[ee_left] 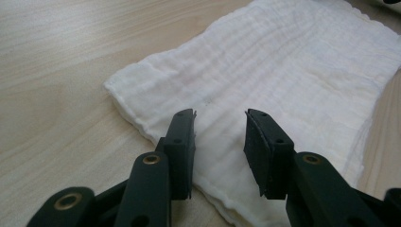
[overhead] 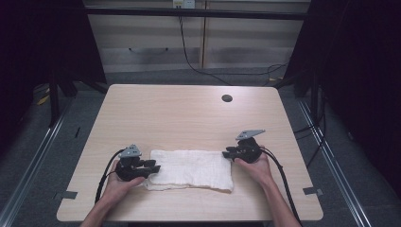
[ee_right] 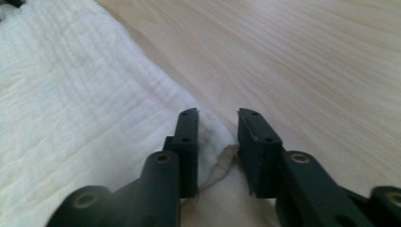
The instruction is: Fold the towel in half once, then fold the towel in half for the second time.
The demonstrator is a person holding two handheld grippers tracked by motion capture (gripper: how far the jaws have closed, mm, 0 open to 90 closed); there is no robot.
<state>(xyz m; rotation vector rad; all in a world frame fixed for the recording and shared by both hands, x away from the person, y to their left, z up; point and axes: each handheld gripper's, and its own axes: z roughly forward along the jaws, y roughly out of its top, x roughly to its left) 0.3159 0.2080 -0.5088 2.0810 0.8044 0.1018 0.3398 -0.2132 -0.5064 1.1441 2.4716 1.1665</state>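
A white folded cloth (overhead: 191,169) lies flat on the wooden table (overhead: 189,113) near its front edge. My left gripper (overhead: 153,168) rests at the cloth's left end. In the left gripper view its jaws (ee_left: 220,118) stand apart just above the cloth (ee_left: 283,71), with nothing pinched between them. My right gripper (overhead: 227,154) is at the cloth's far right corner. In the right gripper view its jaws (ee_right: 217,116) are apart, and the corner of the cloth (ee_right: 71,94) pokes into the gap beside the left finger (ee_right: 187,142), not squeezed.
A dark round hole (overhead: 227,98) sits in the tabletop at the back right. Cables trail from both grippers toward the front edge. Dark frame posts and floor rails flank the table, and pale cabinets stand behind it.
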